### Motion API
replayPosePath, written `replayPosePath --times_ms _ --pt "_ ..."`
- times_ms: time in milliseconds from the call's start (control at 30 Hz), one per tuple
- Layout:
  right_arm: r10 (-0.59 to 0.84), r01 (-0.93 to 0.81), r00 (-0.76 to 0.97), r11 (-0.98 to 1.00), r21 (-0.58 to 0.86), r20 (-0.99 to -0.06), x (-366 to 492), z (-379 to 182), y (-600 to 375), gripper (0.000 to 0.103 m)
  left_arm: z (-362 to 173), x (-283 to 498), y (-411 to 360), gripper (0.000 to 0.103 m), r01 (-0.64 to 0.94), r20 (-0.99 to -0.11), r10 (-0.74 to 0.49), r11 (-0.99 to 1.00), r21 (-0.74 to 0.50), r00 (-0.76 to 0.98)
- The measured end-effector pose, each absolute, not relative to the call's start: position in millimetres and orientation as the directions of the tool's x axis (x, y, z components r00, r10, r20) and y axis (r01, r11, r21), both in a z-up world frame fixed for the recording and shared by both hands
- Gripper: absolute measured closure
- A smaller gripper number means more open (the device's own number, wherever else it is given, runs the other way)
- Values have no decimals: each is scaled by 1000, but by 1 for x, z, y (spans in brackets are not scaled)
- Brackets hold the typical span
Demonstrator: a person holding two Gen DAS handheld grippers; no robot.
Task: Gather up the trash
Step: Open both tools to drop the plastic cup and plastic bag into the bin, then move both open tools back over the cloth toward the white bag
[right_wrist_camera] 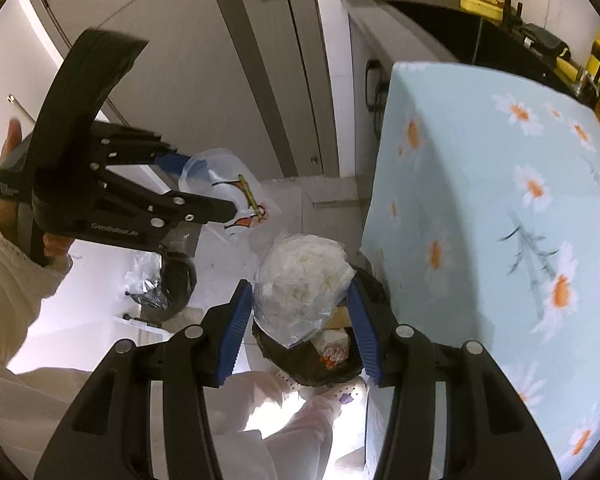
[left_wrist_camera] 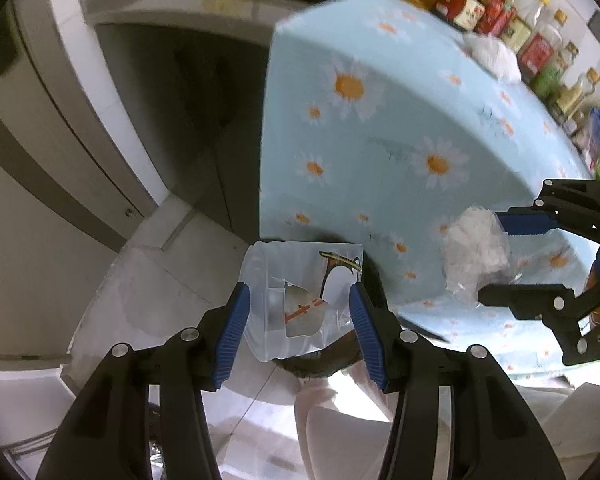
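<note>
My left gripper (left_wrist_camera: 300, 304) has its jaws wide apart around a clear plastic bag with a penguin print (left_wrist_camera: 300, 292), which sits between the pads over a black-lined trash bin (left_wrist_camera: 324, 364). It also shows in the right wrist view (right_wrist_camera: 204, 184) with the penguin bag (right_wrist_camera: 236, 196). My right gripper (right_wrist_camera: 300, 304) has its jaws wide apart around a clear bag of white crumpled tissue (right_wrist_camera: 300, 280) above the black trash bin (right_wrist_camera: 312, 368) beside the table. In the left wrist view the right gripper (left_wrist_camera: 496, 260) holds the tissue bag (left_wrist_camera: 476, 252).
A table with a light-blue daisy cloth (left_wrist_camera: 380, 128) stands right of the bin. Bottles and jars (left_wrist_camera: 500, 16) line its far edge, with another white bag (left_wrist_camera: 492, 56) near them. A grey door (right_wrist_camera: 260, 80) and a second black bag (right_wrist_camera: 168, 280) are at left.
</note>
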State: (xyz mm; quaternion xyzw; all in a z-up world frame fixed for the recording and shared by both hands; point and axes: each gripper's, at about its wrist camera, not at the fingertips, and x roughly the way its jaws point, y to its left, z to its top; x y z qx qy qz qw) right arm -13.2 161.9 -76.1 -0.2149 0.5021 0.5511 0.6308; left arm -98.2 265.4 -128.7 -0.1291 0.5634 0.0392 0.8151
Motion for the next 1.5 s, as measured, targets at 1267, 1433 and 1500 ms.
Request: replayPosePath --times_ms 1267,1433,1500 --pt "359 -823 -69 506 256 -931 -28 -212 173 25 -257 -60 251 29 17 -974 -182 983 -182 138" --pt "348 -825 -76 504 255 -934 -30 -212 171 24 -255 -59 250 29 17 -972 -186 983 -185 146" --pt "343 -827 -72 504 248 -936 -32 -210 169 24 -254 -60 251 29 16 -970 -191 981 -191 152"
